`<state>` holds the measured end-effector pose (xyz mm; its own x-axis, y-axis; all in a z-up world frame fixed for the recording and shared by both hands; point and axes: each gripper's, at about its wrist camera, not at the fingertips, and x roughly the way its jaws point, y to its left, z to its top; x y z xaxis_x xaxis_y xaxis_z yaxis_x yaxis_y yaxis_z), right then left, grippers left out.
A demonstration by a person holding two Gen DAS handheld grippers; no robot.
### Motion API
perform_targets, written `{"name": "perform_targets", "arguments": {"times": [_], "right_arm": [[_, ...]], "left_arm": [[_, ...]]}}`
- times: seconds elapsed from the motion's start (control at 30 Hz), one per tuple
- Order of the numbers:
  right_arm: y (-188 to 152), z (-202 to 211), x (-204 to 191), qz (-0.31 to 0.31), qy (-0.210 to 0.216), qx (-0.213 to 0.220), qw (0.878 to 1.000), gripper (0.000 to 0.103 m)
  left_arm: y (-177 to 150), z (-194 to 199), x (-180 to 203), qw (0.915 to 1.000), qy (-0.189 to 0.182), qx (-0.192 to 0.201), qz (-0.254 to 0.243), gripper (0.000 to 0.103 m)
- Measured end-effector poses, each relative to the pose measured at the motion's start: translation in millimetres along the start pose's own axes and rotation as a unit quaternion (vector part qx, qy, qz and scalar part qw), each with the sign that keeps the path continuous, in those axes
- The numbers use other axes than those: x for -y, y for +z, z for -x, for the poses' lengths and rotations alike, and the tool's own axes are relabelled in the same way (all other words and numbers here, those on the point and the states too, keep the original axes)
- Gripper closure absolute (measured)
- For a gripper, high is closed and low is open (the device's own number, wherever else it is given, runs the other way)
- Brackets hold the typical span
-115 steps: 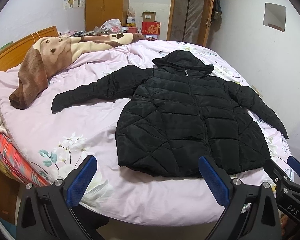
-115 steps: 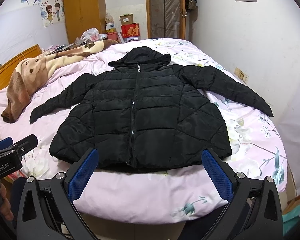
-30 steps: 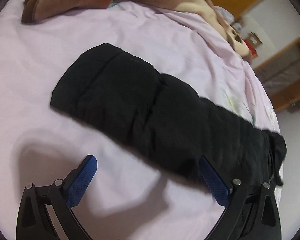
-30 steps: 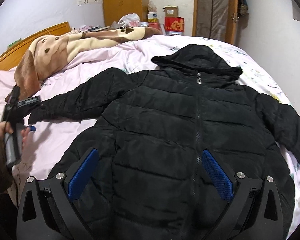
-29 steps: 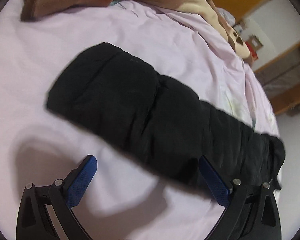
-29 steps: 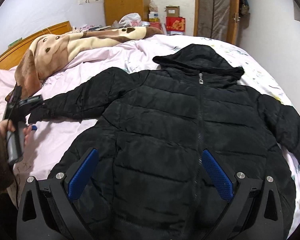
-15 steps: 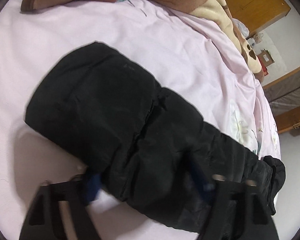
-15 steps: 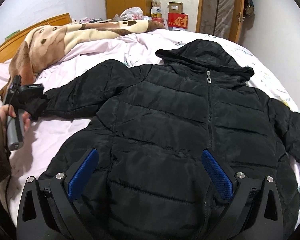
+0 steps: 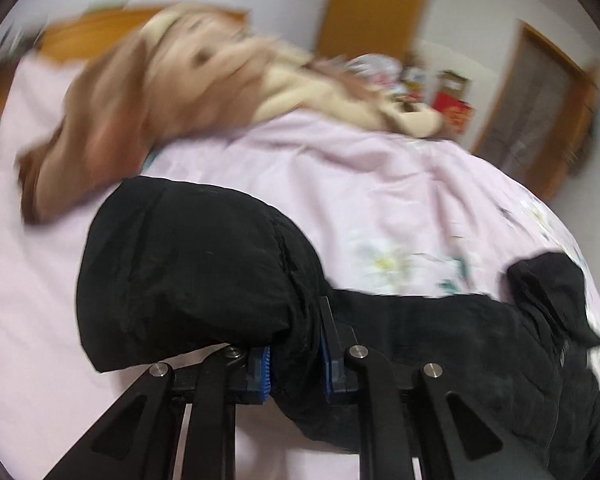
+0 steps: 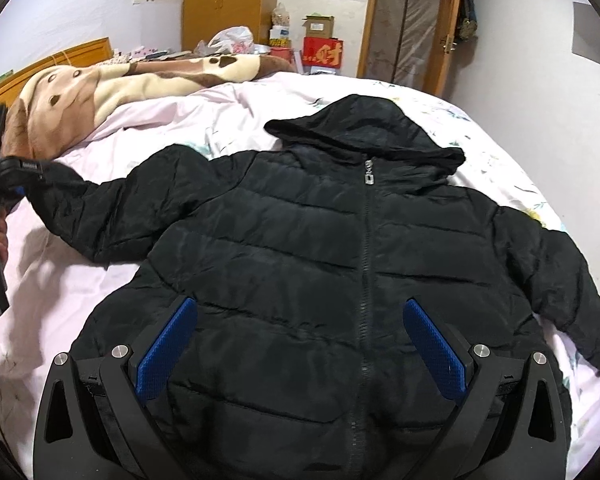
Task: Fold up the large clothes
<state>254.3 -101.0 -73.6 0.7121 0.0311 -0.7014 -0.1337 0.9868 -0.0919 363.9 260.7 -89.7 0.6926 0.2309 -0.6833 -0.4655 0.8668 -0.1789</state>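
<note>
On the bed [image 10: 260, 96], with its pale pink floral cover, your black puffer jacket [image 10: 300, 264] lies front up and zipped, hood toward the far wall, body and one sleeve flat while the other sleeve [image 9: 188, 272] is off the cover at its cuff end. That sleeve is where the biggest risk sits: the padding is thick and slick, and your left hand-held gripper [image 9: 294, 364] is closing its jaws on a bunched fold just behind the cuff, pads already pressing into the cloth, so the fabric may squeeze out sideways if you swing it across fast. A hard pull could also drag the whole jacket toward the bed's edge and skew the body, since nothing pins it; your right hand-held gripper [image 10: 300, 344] hangs released above the lower front, jaws wide and nothing between them. Consider resting it on the chest before the sleeve crosses. Next, the sleeve may spring back open after you lay it down, as puffy quilting tends to. The brown and cream blanket [image 10: 112, 92] lies near the raised cuff, so a wide arc could catch it. Smallest, the zipper pull [image 10: 369, 178] at the collar could snag the cuff as it lands.
</note>
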Motion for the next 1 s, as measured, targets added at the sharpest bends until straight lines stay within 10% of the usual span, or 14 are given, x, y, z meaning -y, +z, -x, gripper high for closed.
{"name": "perform_targets", "arguments": {"times": [0.53,1.0], "right_arm": [[8,12,75,-0.057,-0.053,0.021,0.997,0.000],[-4,-24,138,-0.114,-0.044,-0.013,0.992,0.000]], "left_arm": [[-45,42,219,0.9636,-0.128,0.015,-0.234,0.085],[-127,-5,291,0.9369,-0.155,-0.061,-0.308,0.083]]}}
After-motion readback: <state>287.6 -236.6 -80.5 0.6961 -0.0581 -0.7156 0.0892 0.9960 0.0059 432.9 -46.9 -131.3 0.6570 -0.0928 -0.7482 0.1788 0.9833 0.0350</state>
